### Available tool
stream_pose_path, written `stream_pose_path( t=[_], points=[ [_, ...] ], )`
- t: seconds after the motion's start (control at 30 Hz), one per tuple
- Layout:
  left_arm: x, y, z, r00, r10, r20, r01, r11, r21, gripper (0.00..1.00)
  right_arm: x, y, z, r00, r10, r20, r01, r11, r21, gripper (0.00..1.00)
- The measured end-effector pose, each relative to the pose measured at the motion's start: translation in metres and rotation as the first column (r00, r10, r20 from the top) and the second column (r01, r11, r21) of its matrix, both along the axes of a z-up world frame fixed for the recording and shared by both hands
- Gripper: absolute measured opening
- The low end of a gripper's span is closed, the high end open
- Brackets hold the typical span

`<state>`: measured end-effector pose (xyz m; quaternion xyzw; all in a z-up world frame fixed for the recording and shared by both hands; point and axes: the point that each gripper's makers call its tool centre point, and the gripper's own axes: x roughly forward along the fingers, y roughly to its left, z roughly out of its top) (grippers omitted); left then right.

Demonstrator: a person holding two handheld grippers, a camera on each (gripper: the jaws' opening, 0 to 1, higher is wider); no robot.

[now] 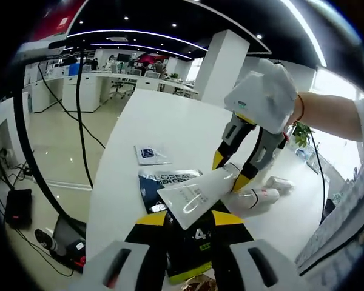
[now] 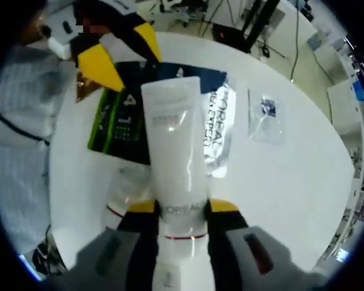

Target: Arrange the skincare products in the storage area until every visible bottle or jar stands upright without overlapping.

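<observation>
Left gripper view: the left gripper [image 1: 185, 257] sits low in front, fingers spread apart and empty, over a black box with green edge [image 1: 188, 245] lying flat on the white desk [image 1: 164, 121]. Just beyond, a white tube [image 1: 197, 193] is held tilted above the desk, its flat crimped end toward the camera. Under it lies a dark sachet [image 1: 161, 182] printed "MEN EXPERT"; further off, a small clear packet [image 1: 150, 154]. To the right a white bottle with a red ring [image 1: 258, 197] lies on its side, and past it another small white item [image 1: 282, 183], too blurred to identify. The right gripper [image 1: 236, 167], carried by a gloved hand [image 1: 264, 97], comes in from the right with its fingers clamped on the tube's cap end.

Right gripper view: the right gripper's fingers [image 2: 221, 209] press both sides of the tube [image 2: 173, 145] near its cap
</observation>
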<state>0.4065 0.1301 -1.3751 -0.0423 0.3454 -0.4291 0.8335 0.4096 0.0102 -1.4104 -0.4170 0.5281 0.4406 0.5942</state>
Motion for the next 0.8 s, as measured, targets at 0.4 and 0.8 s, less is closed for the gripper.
stream_pose_path(
  t=[0.4, 0.8],
  points=[
    [0.001, -0.004, -0.002, 0.999, -0.006, -0.044, 0.005, 1.0, -0.026, 0.26, -0.001, 0.001, 0.009, 0.955, 0.027, 0.297, -0.045, 0.998, 0.054, 0.27],
    [-0.003, -0.017, -0.008, 0.986, -0.069, -0.151, 0.056, 0.995, -0.084, 0.28, -0.006, 0.006, 0.018, 0.838, 0.146, 0.526, -0.172, 0.985, 0.001, 0.26]
  ],
)
